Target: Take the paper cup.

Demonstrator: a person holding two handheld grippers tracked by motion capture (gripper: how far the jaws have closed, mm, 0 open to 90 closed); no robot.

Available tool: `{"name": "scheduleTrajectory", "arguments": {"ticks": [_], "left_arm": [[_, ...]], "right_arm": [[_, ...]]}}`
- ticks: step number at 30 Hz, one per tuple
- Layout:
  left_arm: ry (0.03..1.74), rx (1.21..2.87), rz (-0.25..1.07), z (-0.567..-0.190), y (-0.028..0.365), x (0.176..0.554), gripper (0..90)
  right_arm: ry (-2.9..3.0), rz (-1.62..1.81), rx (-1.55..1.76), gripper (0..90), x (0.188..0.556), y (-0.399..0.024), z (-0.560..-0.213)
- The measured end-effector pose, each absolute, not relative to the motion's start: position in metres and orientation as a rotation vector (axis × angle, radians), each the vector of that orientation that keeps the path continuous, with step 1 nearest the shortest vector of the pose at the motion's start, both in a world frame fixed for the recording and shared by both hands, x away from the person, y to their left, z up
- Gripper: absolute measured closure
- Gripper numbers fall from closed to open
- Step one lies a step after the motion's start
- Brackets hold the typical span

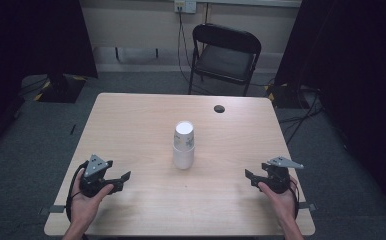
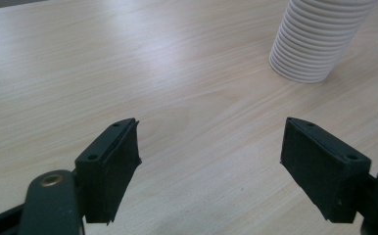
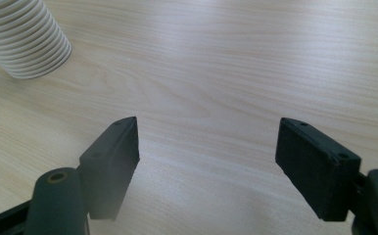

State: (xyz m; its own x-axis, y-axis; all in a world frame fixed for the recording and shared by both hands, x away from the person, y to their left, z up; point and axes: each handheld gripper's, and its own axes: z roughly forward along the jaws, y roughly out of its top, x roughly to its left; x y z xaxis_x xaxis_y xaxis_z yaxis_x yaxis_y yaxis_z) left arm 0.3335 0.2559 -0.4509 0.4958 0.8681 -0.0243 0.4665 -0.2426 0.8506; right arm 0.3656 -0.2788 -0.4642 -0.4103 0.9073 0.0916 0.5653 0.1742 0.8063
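On the table [image 1: 131,125], seen from the high view, a stack of white cups [image 1: 184,145] stood upside down near the middle, well apart from both grippers. The upper cup carried small coloured marks that were too small to read. The left gripper [image 1: 123,180] rested near the front left edge, held by a hand [image 1: 83,200], and its jaws pointed toward the centre; from this height the gap between them was hard to judge. The right gripper [image 1: 248,176] lay near the front right edge in the other hand [image 1: 281,197], and its jaws pointed to the left, toward the stack. Both forearms were cut off by the bottom edge. A dark round hole [image 1: 219,108] was near the far edge, and a black chair [image 1: 224,55] stood behind the table, where the room was very dark on both sides.

Along the left gripper [image 2: 210,147] in its own view, the two black jaws stood wide apart with only bare wood between them. The stack [image 2: 317,39] was at the upper right, cut off by the top edge, so only its ribbed rims were visible.

Along the right gripper [image 3: 206,147] in its own view, the jaws were also spread and held nothing. The stack [image 3: 23,36] was at the upper left, again cut off by the frame. The left jaw looked a little blurred.
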Motion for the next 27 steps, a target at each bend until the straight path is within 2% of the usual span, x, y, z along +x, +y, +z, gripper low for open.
{"name": "scheduleTrajectory", "arguments": {"ticks": [15, 27], "left_arm": [[1.099, 1.875, 0.591, -0.450, 0.253, 0.335, 21.6], [1.114, 1.868, 0.593, -0.449, 0.254, 0.334, 19.6]], "right_arm": [[2.073, 1.172, 1.351, 23.0, 0.364, -0.271, -0.458], [2.091, 1.261, 1.244, 23.4, 0.371, -0.239, -0.436]]}}
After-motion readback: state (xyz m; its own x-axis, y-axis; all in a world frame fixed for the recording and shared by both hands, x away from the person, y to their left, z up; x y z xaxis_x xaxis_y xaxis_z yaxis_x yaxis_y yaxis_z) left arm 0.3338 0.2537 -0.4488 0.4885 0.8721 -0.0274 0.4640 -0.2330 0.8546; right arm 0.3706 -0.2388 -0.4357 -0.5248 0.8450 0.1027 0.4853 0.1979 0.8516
